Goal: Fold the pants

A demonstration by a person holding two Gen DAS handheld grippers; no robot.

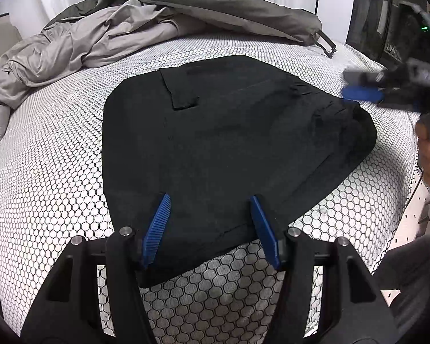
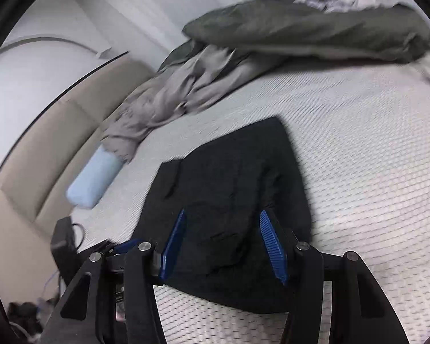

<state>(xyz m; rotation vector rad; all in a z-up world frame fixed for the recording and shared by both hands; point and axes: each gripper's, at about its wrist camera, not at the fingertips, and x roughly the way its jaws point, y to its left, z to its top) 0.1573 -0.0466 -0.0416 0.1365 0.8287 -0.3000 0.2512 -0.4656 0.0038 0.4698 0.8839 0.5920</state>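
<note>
While both the left gripper (image 1: 210, 223) and right gripper (image 2: 222, 243) hang released above the folded black pants (image 1: 229, 149), next grip the edge at 6 o'clock evenly.

You get even, soft indoor light; fisheye bends the edges. Ahead of your right fingers (image 2: 268, 229) everything smears, probably motion blur.
</note>
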